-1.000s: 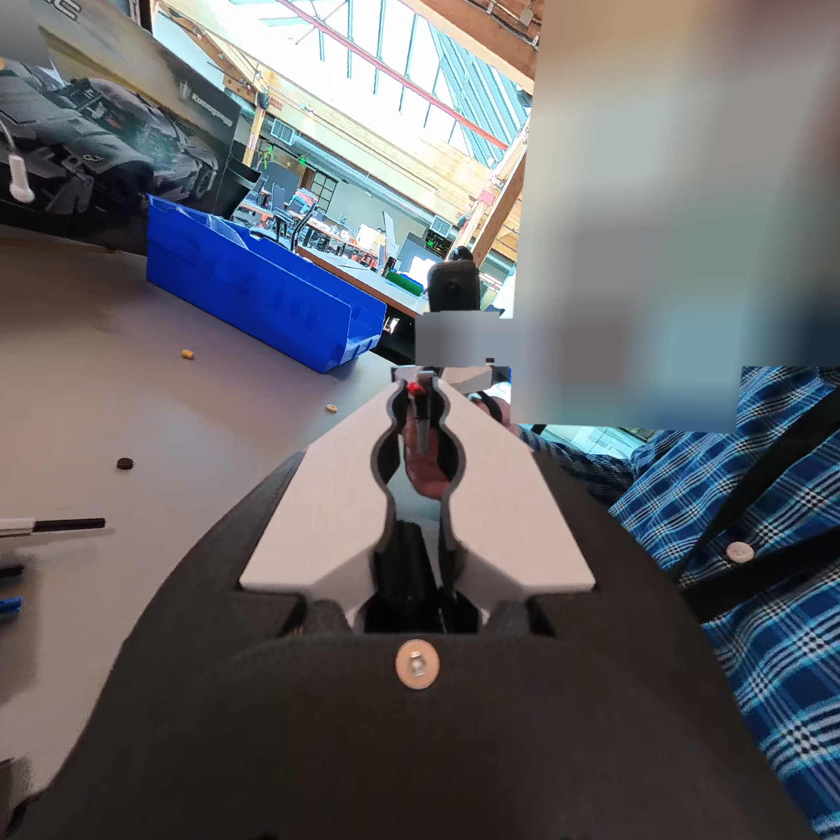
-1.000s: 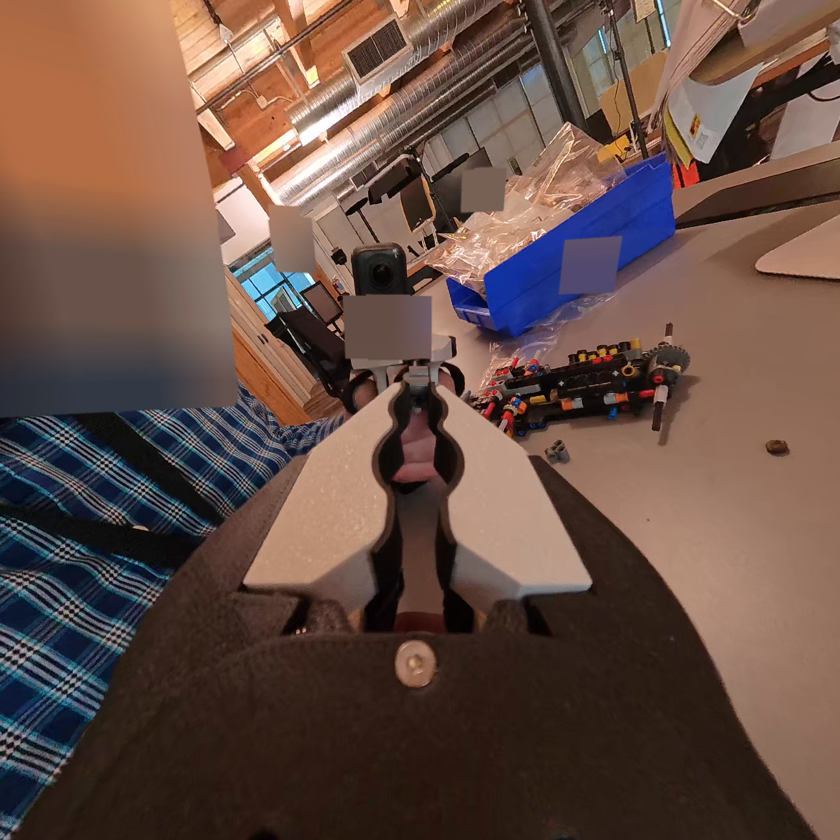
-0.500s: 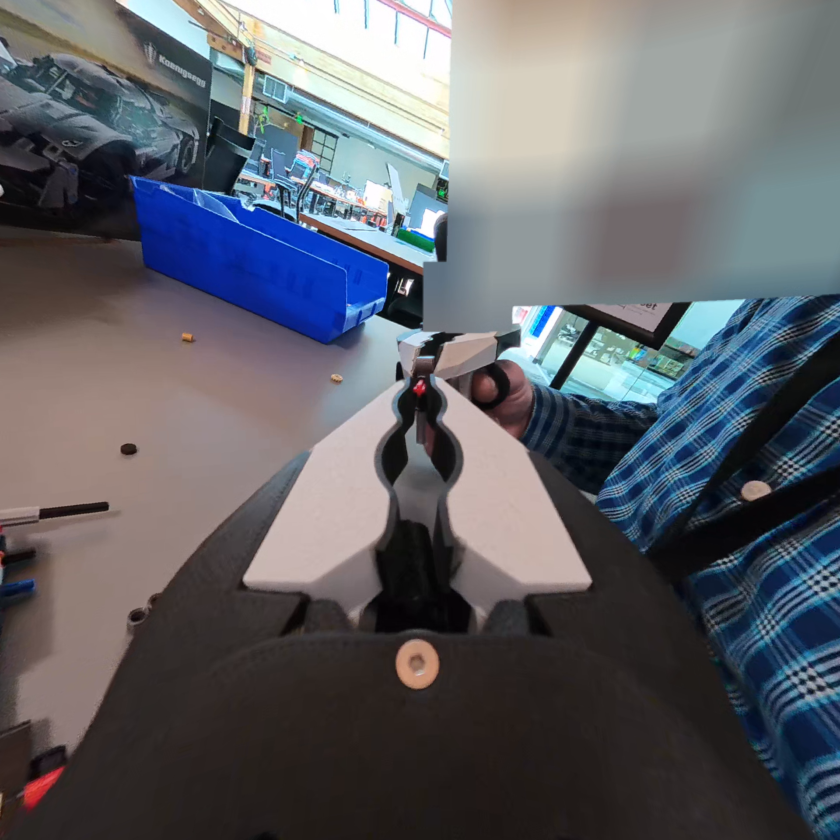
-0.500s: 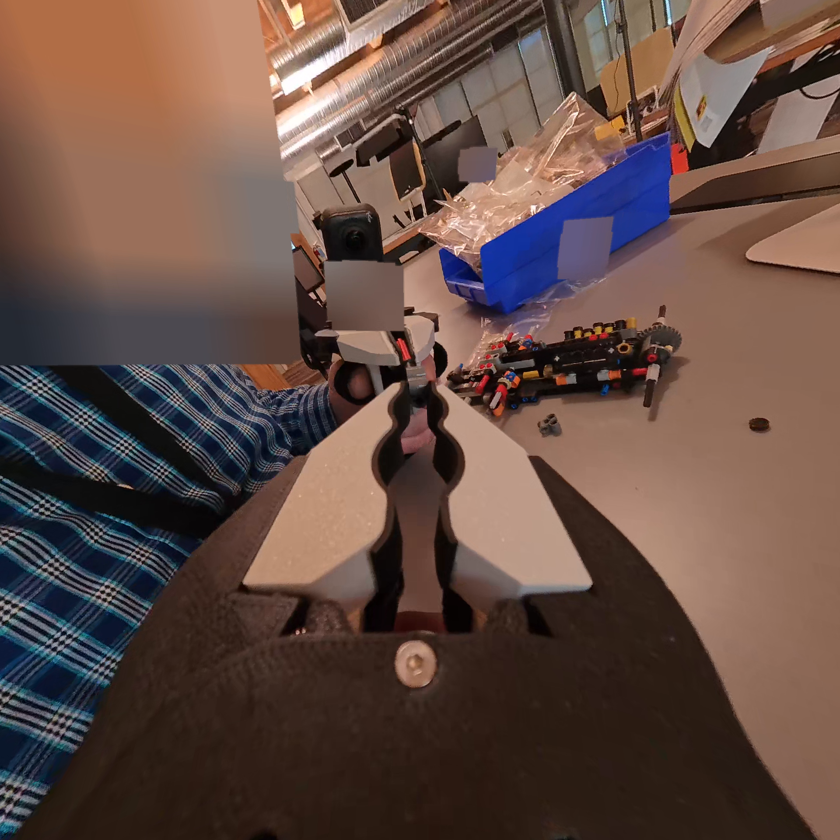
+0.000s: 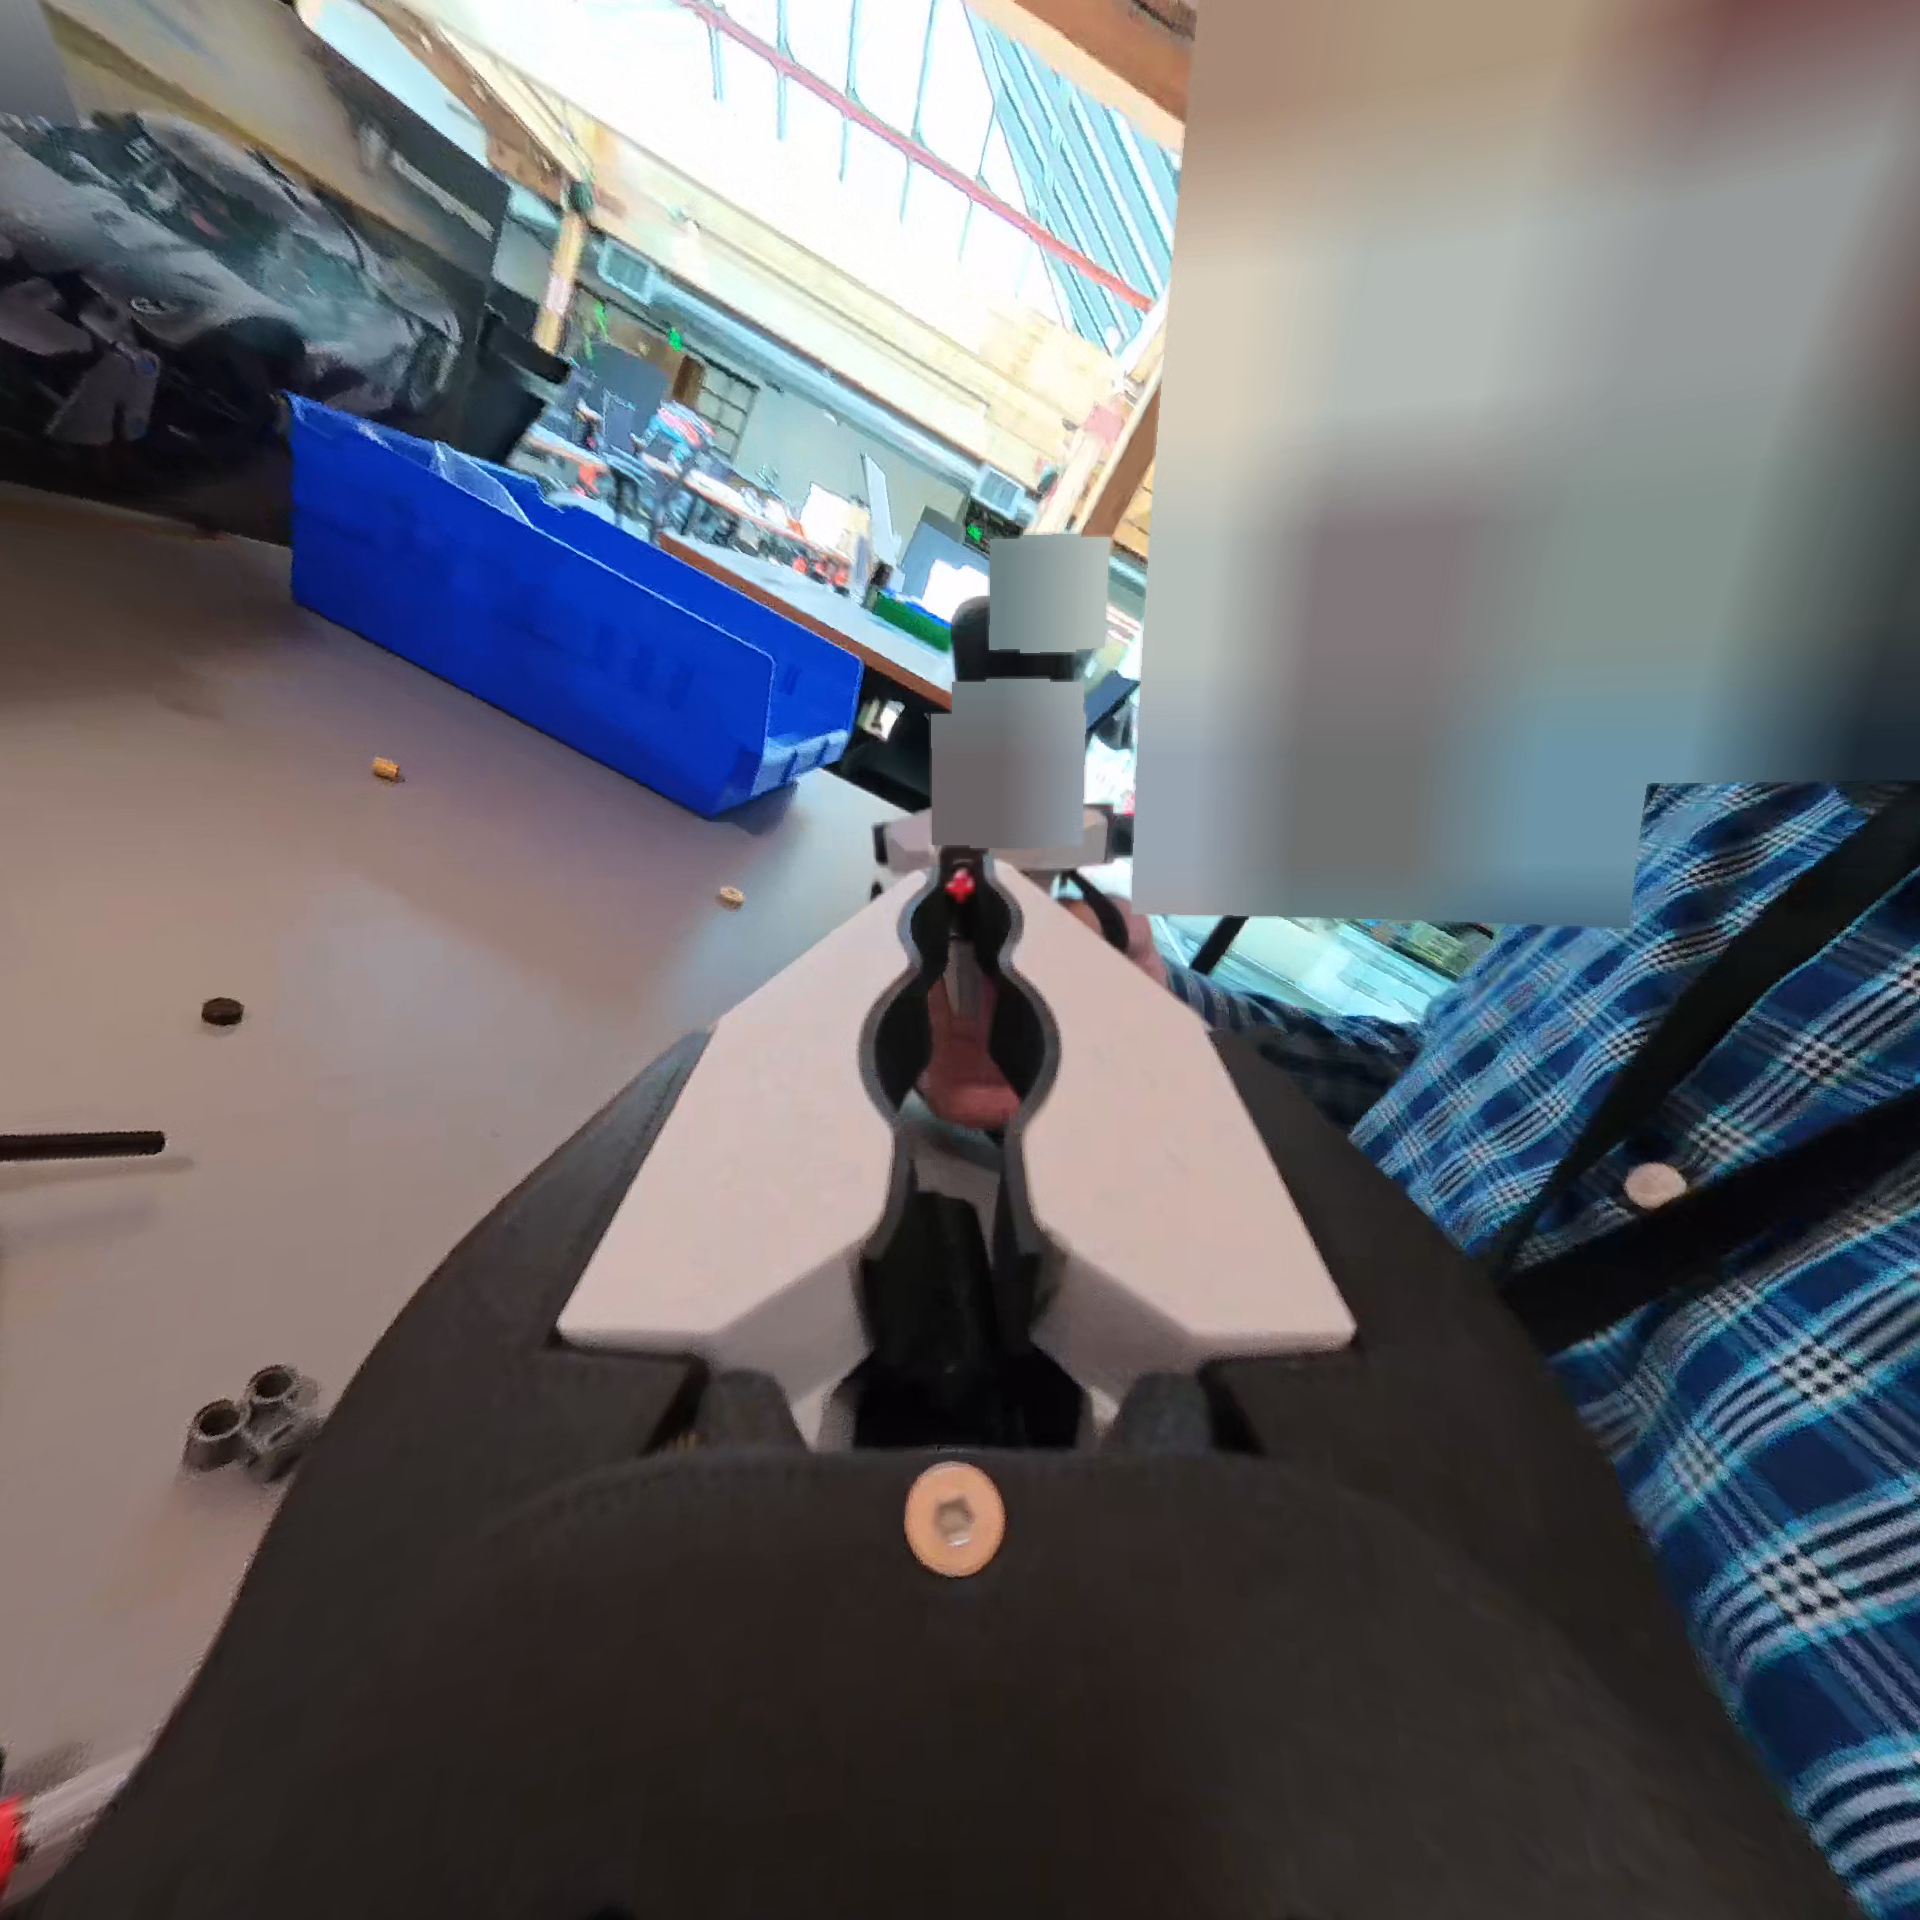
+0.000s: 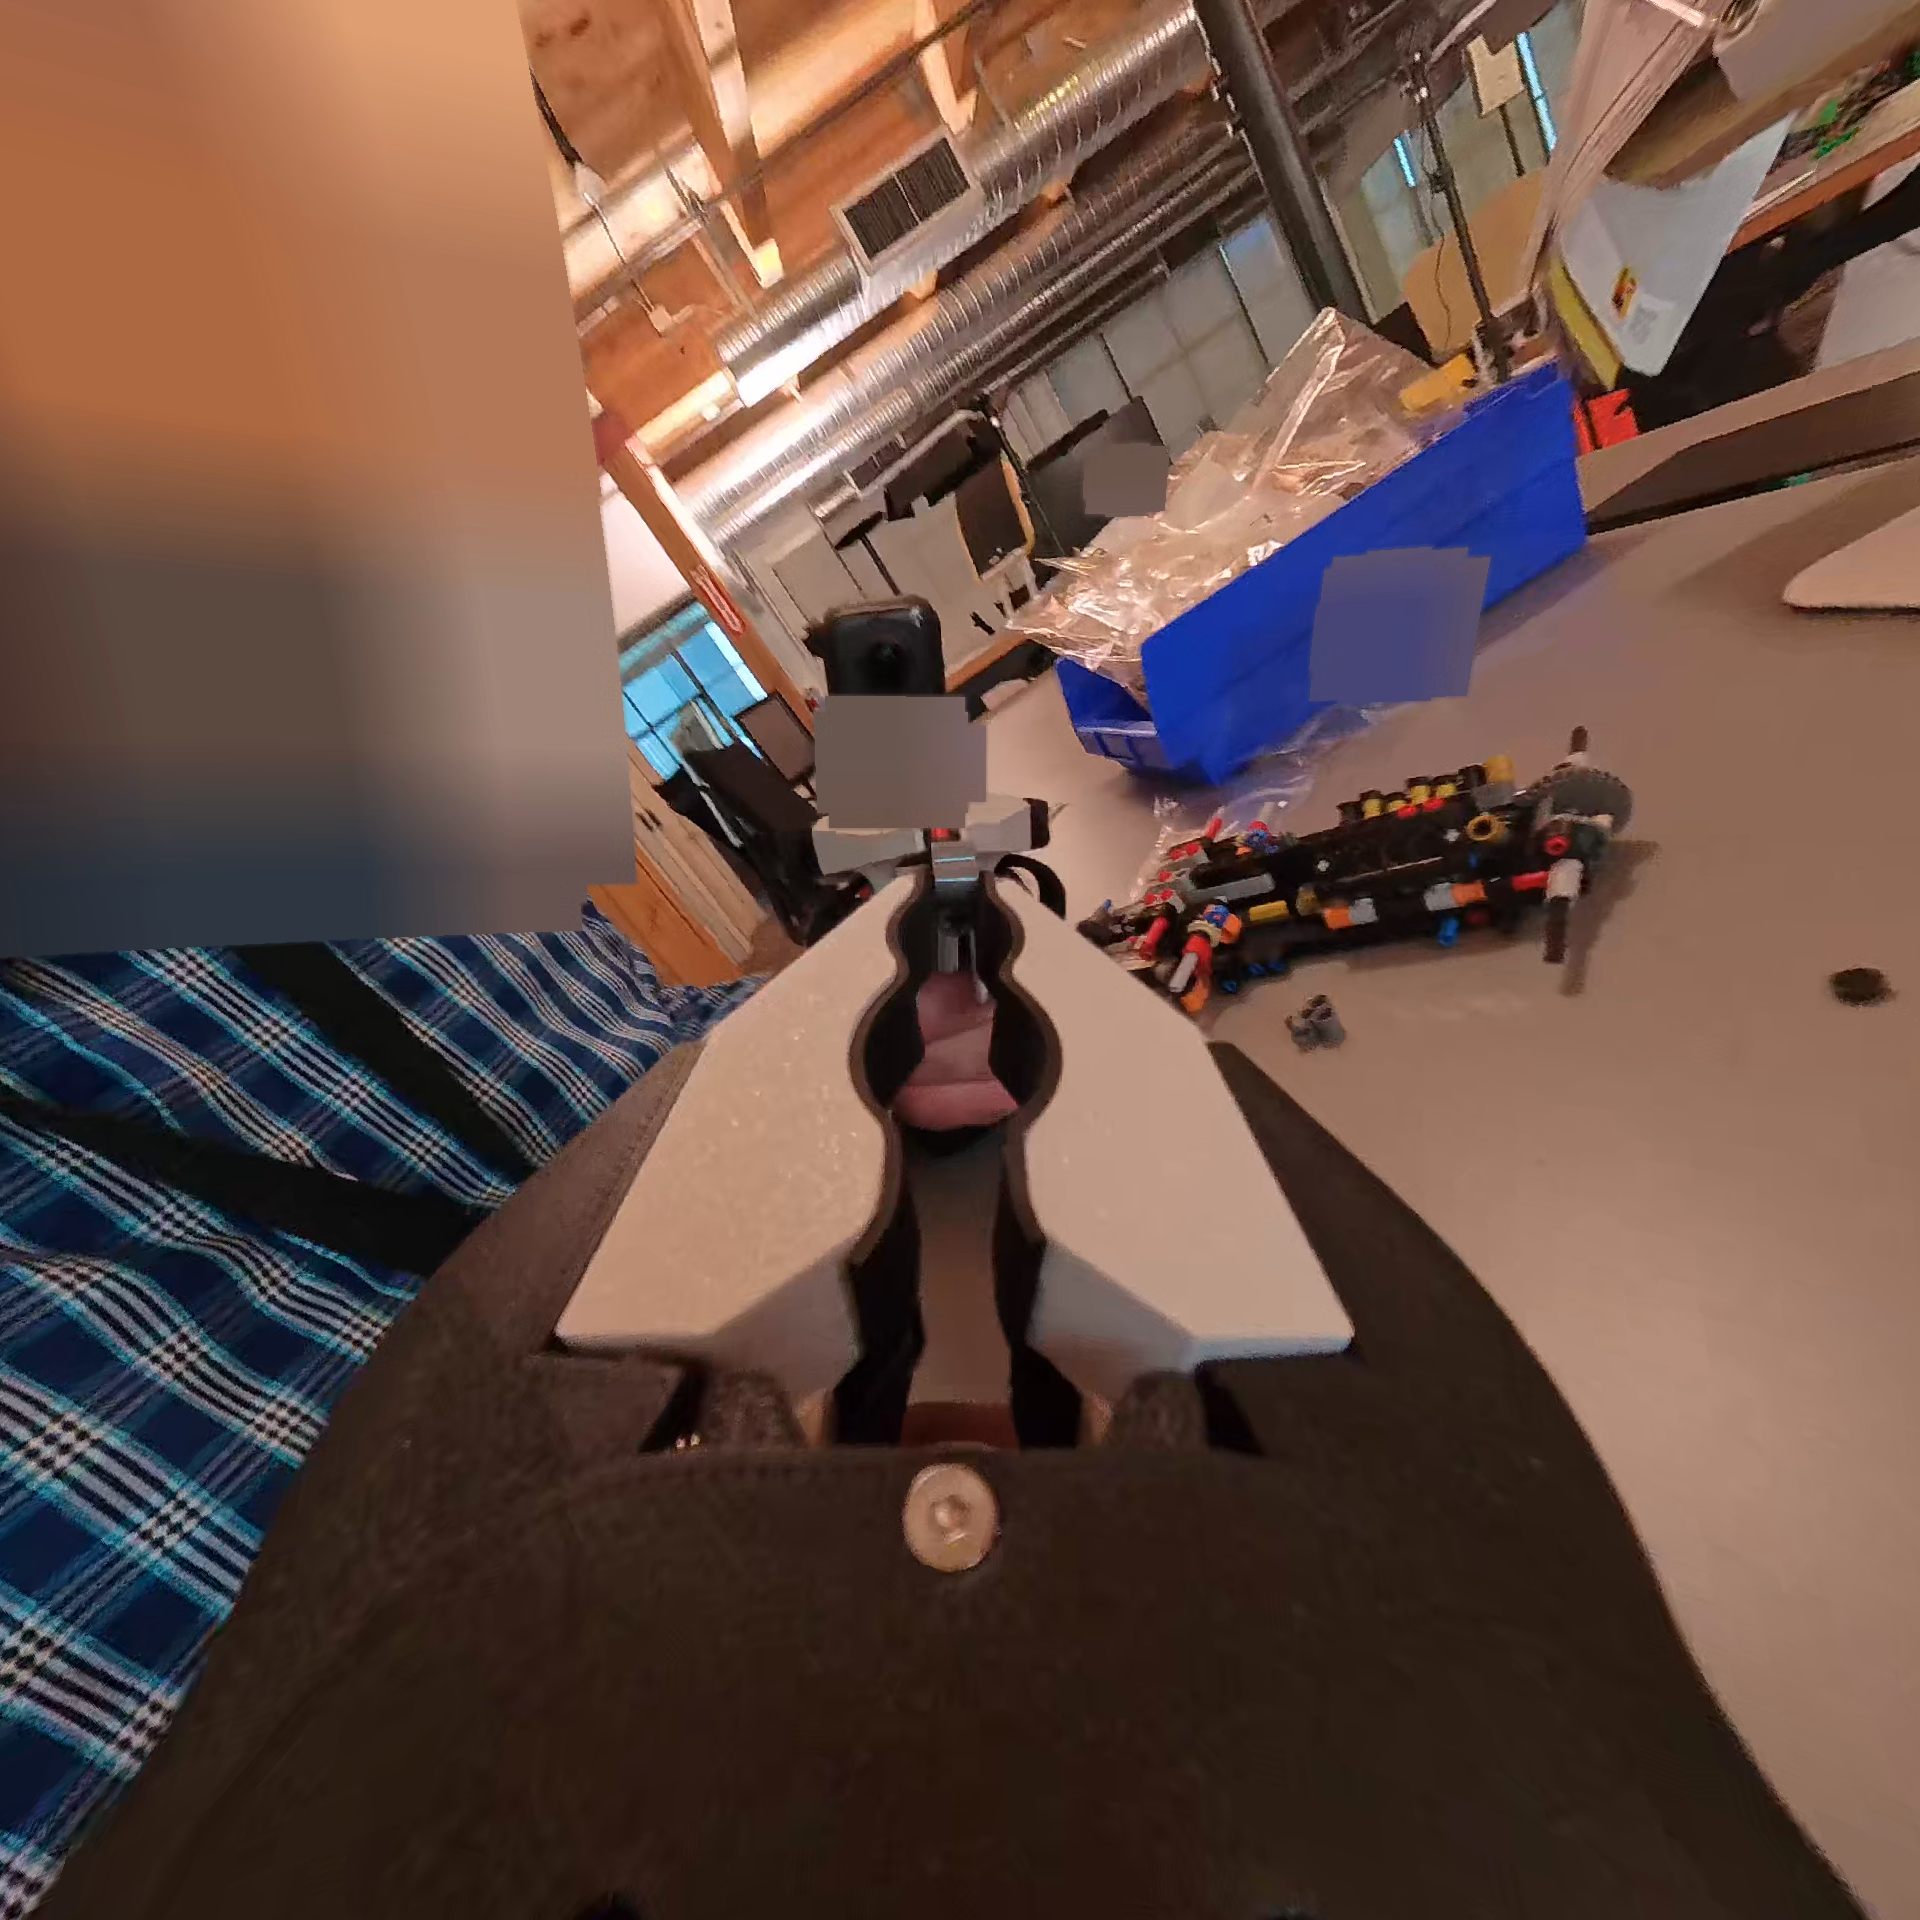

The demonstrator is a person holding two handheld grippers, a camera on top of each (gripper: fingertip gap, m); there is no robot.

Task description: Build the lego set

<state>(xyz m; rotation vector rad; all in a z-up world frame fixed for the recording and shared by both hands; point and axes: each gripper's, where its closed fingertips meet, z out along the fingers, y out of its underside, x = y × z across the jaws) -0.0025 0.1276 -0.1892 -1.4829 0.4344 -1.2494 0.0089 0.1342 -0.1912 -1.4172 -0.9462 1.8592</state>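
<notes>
We see grey table [image 5: 364, 1039] under everything. The bin [image 5: 540, 623] is bright blue; its twin bin [image 6: 1247, 665] holds clear plastic bags [image 6: 1226, 499]. The shirt [image 5: 1766, 1195] is a blue, white and black plaid, crossed by black straps [image 5: 1683, 1049]. Our left gripper [image 5: 961, 904] has pale grey fingers [image 5: 769, 1164] on a black body, with a small red piece [image 5: 960, 886] at the tips. The right gripper [image 6: 951, 904] matches, pinching a grey piece [image 6: 952, 871]. The chassis [image 6: 1371, 883] is black, dotted with red, yellow, orange and blue. A grey connector [image 5: 249, 1418] and black disc [image 5: 221, 1011] lie loose.

Long black lego chassis [image 6: 1382, 883] lies flat on table; small grey connector [image 6: 1315, 1022] just beside.
</notes>
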